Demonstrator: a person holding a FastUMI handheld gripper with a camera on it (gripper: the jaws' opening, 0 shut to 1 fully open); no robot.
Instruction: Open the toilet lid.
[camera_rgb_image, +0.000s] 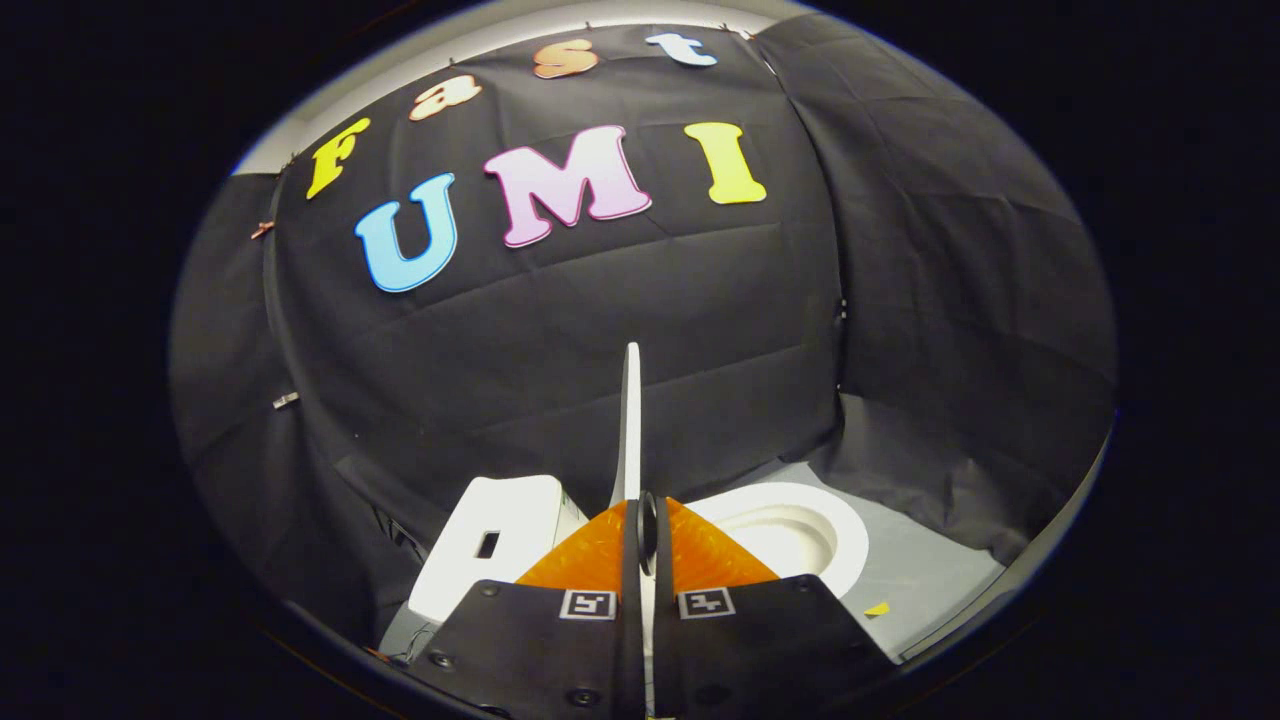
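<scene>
So the gripper (647, 535) had its two orange fingers (590, 556) clamped together on the thin edge of the toilet lid (630, 425), which stood nearly upright between them. To one side sat the white tank (495, 545), to the other the open seat and bowl (800, 535). Looked like the lift was basically finished; the next move probably just needed the lid leaned back on the tank and let go.

Raised toilet lid (630, 420) stands edge-on, pinched between the fingers of the hand-held gripper (646, 525). Tank (490, 545) blocks one side; bowl (800, 530) lies open on the other.
</scene>
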